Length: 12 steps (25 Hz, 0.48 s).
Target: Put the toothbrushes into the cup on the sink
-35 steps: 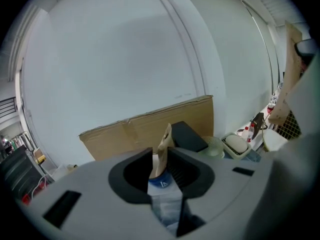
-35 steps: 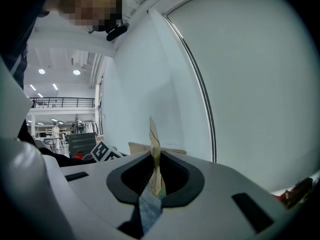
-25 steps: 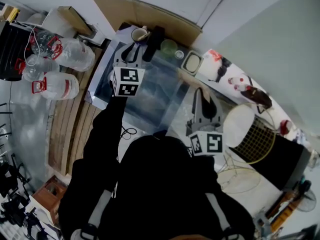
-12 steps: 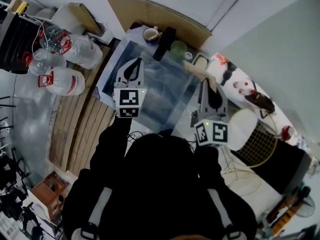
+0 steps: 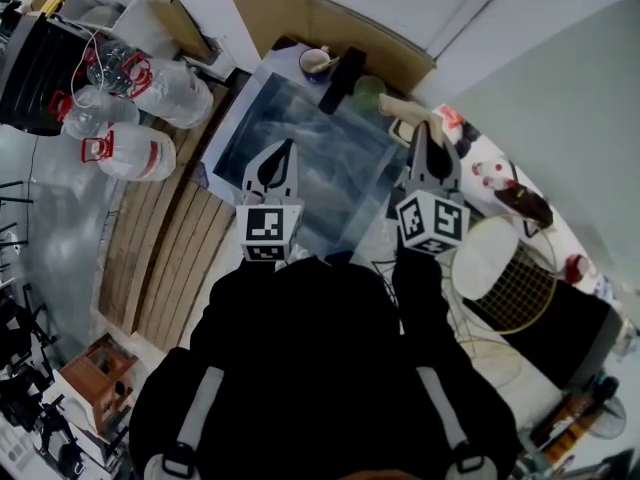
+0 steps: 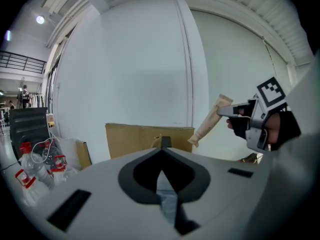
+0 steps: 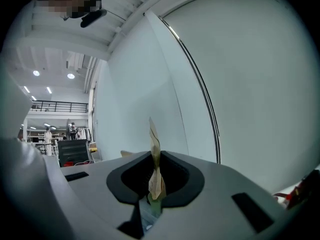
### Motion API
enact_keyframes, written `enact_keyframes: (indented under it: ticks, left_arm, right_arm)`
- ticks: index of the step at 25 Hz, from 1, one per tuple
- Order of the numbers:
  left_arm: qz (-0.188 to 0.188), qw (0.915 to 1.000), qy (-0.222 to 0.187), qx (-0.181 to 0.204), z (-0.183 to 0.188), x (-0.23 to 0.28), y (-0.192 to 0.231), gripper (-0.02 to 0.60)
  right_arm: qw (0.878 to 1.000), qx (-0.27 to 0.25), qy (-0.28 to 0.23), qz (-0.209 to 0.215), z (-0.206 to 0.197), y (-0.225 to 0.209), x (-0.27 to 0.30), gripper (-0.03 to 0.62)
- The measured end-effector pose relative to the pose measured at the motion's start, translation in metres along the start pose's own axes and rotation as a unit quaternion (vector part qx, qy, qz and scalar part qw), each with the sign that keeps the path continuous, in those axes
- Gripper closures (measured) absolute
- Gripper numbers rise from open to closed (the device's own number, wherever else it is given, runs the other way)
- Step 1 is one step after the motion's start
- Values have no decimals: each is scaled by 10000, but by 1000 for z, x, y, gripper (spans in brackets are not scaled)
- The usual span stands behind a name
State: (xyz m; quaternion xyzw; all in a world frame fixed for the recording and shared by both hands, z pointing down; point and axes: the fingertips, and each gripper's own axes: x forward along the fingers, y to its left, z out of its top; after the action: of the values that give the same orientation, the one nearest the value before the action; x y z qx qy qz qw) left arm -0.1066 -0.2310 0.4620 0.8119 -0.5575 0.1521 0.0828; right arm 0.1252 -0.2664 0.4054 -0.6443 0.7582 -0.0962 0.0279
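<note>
White walls meet in a corner behind a steel sink [image 5: 300,143]. A cardboard sheet [image 5: 320,18] is propped against the wall at its far side. Large clear water bottles [image 5: 140,98] are noted on the floor to the left, beside wooden slats [image 5: 165,258]. A round white wire-fronted item [image 5: 505,263] is seen at lower right; its kind cannot be told.

At the far edge of the sink a cup [image 5: 317,61] is recorded, upright, with a pale item inside that cannot be identified. A dark object [image 5: 345,68] and a green cup [image 5: 368,86] are lined up just to its right.

By the sink's right rim the right gripper [image 5: 426,138] is held, its jaws closed narrow on a wrapped toothbrush [image 5: 403,108]. In the right gripper view the tan paper wrapper is pinched between the pads and projects past the fingertips. A green bit is seen low in the gap. The toothbrush is held in the air near the green cup, apart from the task's cup.

Over the near part of the basin the left gripper [image 5: 285,150] is held, pointed toward the far edge. Its jaw tips are brought together and nothing is gripped between them.
</note>
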Motion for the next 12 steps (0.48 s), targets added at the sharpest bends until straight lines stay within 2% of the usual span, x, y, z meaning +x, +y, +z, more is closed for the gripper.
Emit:
enact_keyframes:
  ticks: [12]
  left_arm:
    - [83, 9996, 273, -82, -27, -26, -2, 580]
  right_arm:
    - [9959, 722, 342, -436, -42, -18, 65, 556]
